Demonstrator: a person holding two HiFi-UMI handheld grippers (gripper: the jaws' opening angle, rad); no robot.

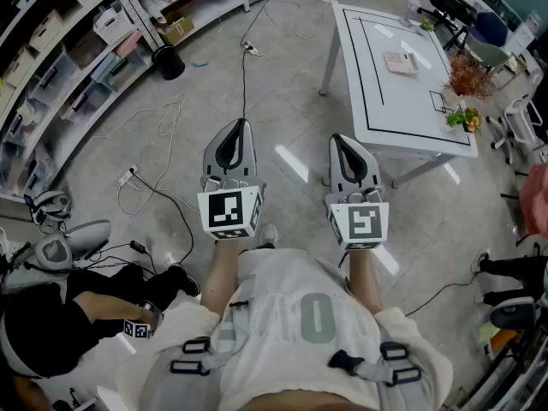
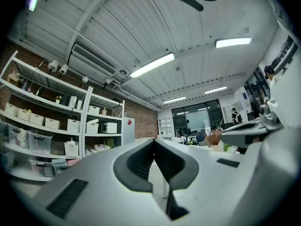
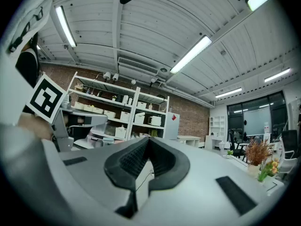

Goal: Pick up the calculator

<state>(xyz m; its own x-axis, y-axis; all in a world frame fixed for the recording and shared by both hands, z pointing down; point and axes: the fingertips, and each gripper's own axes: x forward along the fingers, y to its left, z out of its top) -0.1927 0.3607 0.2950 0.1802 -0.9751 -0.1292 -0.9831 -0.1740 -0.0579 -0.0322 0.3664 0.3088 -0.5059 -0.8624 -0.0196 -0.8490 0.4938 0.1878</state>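
Note:
The calculator (image 1: 398,62), a small pale pink slab, lies flat on the white table (image 1: 381,118) far ahead and to the right in the head view. Both grippers are held out level over the floor, well short of the table. My left gripper (image 1: 237,127) has its jaw tips together with nothing between them. My right gripper (image 1: 339,140) is likewise shut and empty, and it is the one closer to the table's near corner. In the left gripper view the left gripper (image 2: 154,140) points at shelves and windows. The right gripper (image 3: 148,139) faces the shelving too. Neither gripper view shows the calculator.
Shelving with bins (image 1: 60,50) runs along the left. A black bucket (image 1: 169,62) and loose cables (image 1: 163,187) lie on the floor. Two potted plants (image 1: 467,80) stand on the table's right side. Office chairs (image 1: 514,127) are at the right; a seated person (image 1: 60,332) is at lower left.

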